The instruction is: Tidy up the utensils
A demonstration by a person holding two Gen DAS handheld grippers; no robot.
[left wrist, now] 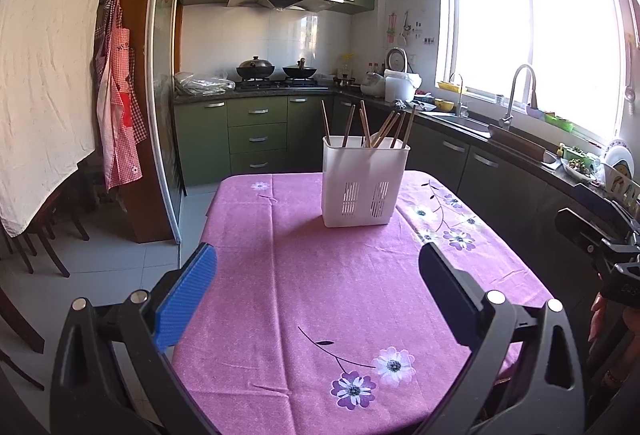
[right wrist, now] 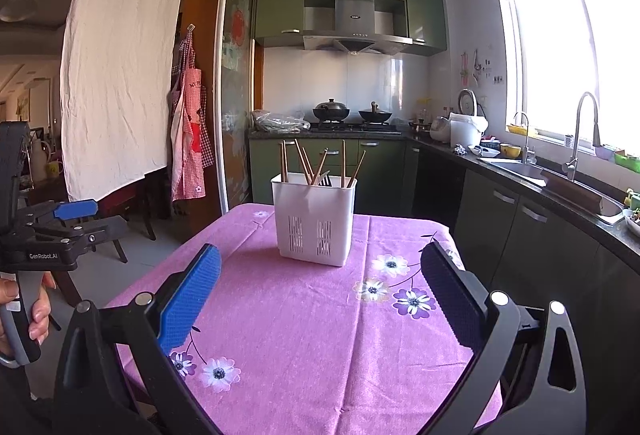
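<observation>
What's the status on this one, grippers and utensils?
Left gripper open, empty. Right gripper open, empty. Chopsticks upright in white holder on pink tablecloth. Nothing in the way.

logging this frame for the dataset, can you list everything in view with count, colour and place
utensil holder: one, white, slotted, upright on the far half of the table
chopsticks: several, brown wood, standing tilted in the holder; exact count unclear
tablecloth: one, pink with purple and white flowers, covering the table
woks: two, black, on the stove at the back
range hood: one, steel, under green cabinets
rice cooker: one, white, on the counter right of the stove
faucet: one, steel, at the sink under the window
apron: one, red check, hanging left by the door
left gripper: fingers apart, empty, above the near table
right gripper: fingers apart, empty
</observation>
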